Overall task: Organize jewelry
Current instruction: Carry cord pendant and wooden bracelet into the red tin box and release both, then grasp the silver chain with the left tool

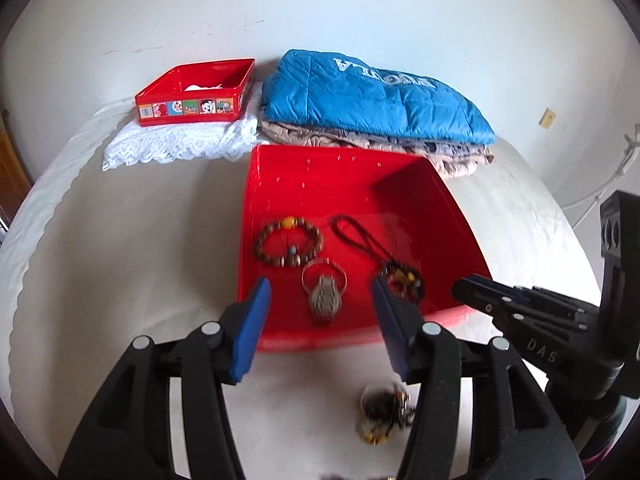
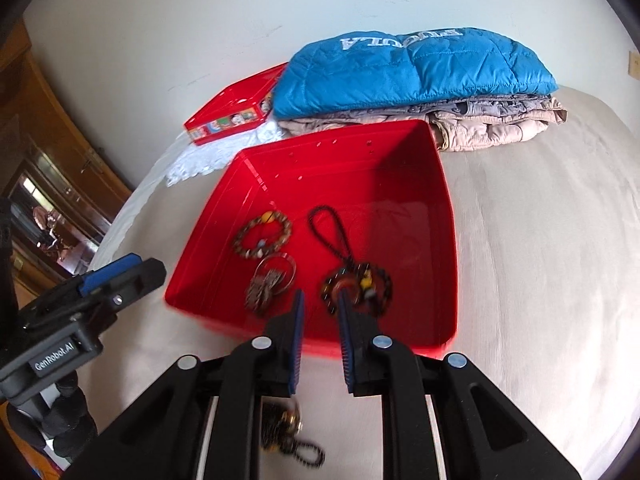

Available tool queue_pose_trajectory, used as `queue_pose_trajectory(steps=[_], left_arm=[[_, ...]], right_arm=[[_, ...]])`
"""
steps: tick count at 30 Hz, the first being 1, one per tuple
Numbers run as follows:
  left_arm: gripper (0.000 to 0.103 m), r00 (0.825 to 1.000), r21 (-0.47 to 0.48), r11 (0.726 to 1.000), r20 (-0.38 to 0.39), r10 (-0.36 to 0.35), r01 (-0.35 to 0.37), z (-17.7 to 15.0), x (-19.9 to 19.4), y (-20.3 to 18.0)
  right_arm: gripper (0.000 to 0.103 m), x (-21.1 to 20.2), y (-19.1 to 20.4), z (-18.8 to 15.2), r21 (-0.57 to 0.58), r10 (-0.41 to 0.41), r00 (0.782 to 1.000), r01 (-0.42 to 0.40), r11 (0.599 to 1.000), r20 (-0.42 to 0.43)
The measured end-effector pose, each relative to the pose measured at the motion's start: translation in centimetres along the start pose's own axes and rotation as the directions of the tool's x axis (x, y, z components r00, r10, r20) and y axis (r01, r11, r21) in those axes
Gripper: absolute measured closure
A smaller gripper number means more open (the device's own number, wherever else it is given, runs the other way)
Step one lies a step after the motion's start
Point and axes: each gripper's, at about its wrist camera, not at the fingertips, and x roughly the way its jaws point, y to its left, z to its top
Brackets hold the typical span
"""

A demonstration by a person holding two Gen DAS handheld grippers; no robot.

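Nearest the cameras, a loose cluster of beads and chain (image 1: 384,414) is still lying on the bed (image 1: 132,240), just outside the near wall of the red bin (image 1: 352,176), so the sorting is not finished. The left gripper (image 1: 320,300) is hovering over that near wall with its jaws standing apart and nothing between them; the silver ring with its tassel (image 1: 324,290) is lying on the bin floor beyond them, apart from the blue pads. The right gripper (image 2: 320,304) is holding its jaws narrow, and they appear empty, with the dark beaded bracelet with yellow charms (image 2: 358,288) lying in the bin just past the tips; whether a pad is touching it I cannot tell. Further in, the brown bead bracelet (image 1: 288,242) and the dark cord loop (image 1: 356,234) are resting on the bin floor, toward its middle. By my reading, four pieces are already in the bin and at least the one cluster outside it is left to bring in. Beyond the bin's far wall, a small red tin (image 1: 196,94) is sitting on white lace, beside a folded blue jacket (image 1: 372,96) stacked on beige bedding.
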Motion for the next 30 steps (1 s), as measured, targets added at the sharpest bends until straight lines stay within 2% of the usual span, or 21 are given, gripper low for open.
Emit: queue_pose_trajectory(steps=[5,9,17,23,30], left_arm=[[0.045,0.999,0.037,0.999,-0.039,0.021,-0.019,-3.1,-1.0,0.0],[0.044,0.996,0.031,0.999,-0.089,0.025,-0.022,-5.6,-0.8,0.6],[0.044,0.976,0.014,1.0,-0.218,0.015,-0.012,-12.3,-0.7,1.3],[0.044,0.974,-0.018,1.0,-0.227,-0.008,0.004,-15.1,-1.8,1.0],[0.044,0.972,-0.036,0.999,-0.235,-0.019,0.011,-16.4,-1.5,-0.3]], right_arm=[[0.083,-0.6,0.5,-3.0,-0.019,0.006,0.999,-0.007,1.0,-0.04],[0.083,-0.3,0.9,-5.5,-0.009,0.025,0.996,-0.026,1.0,-0.083],[0.083,-0.7,1.8,-9.6,-0.013,0.043,0.992,-0.045,0.999,-0.121],[0.083,-1.2,2.7,-12.6,-0.024,0.06,0.987,-0.065,0.998,-0.147],[0.083,-1.6,2.6,-14.6,-0.016,0.07,0.985,-0.073,0.997,-0.158]])
